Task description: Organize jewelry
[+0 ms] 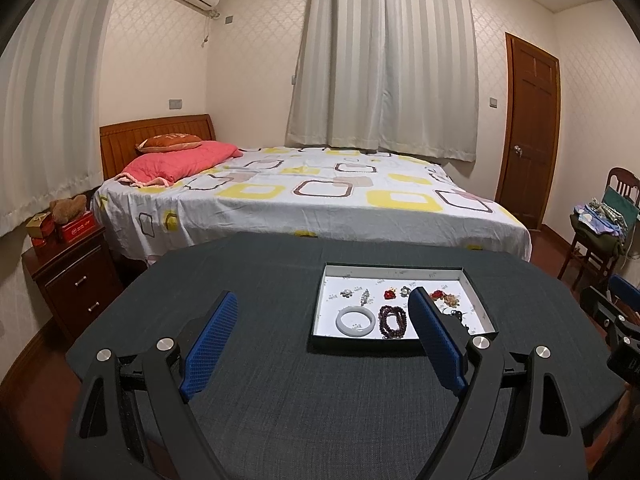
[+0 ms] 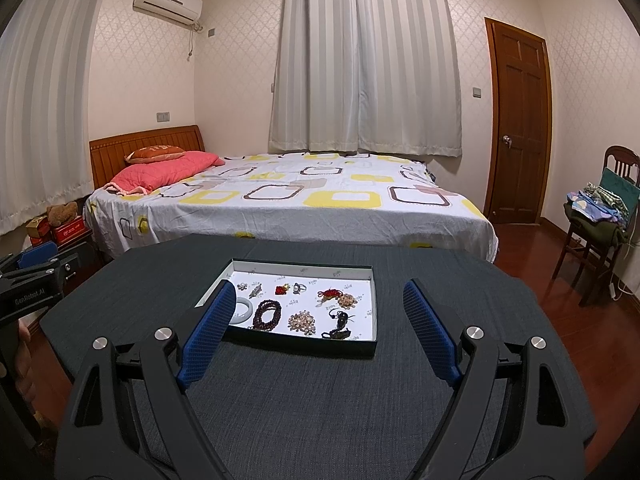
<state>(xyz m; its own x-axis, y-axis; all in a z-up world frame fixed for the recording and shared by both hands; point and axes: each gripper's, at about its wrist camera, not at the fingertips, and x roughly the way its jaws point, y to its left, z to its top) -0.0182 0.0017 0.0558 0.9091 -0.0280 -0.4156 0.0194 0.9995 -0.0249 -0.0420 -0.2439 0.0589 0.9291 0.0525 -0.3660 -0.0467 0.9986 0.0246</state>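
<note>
A shallow black tray with a white floor (image 2: 360, 272) (image 1: 400, 270) sits on the dark grey table. In it lie a white bangle (image 1: 357, 320) (image 2: 245, 309), a dark red bead bracelet (image 2: 267, 314) (image 1: 393, 320), a pearl cluster (image 2: 303, 321), a black pendant on a cord (image 2: 341, 322), a red knot ornament (image 2: 329, 293), a red charm (image 2: 282, 290) and small brooches. My left gripper (image 1: 324, 300) is open and empty, short of the tray, left of it. My right gripper (image 2: 318, 292) is open and empty, its fingers framing the tray from the near side.
The table (image 2: 320, 400) is covered in dark grey cloth. Behind it stands a bed (image 2: 288, 204) with a patterned sheet. A nightstand (image 1: 72, 280) is at the left, a wooden chair with clothes (image 2: 600, 220) at the right, and a door (image 2: 518, 120) behind.
</note>
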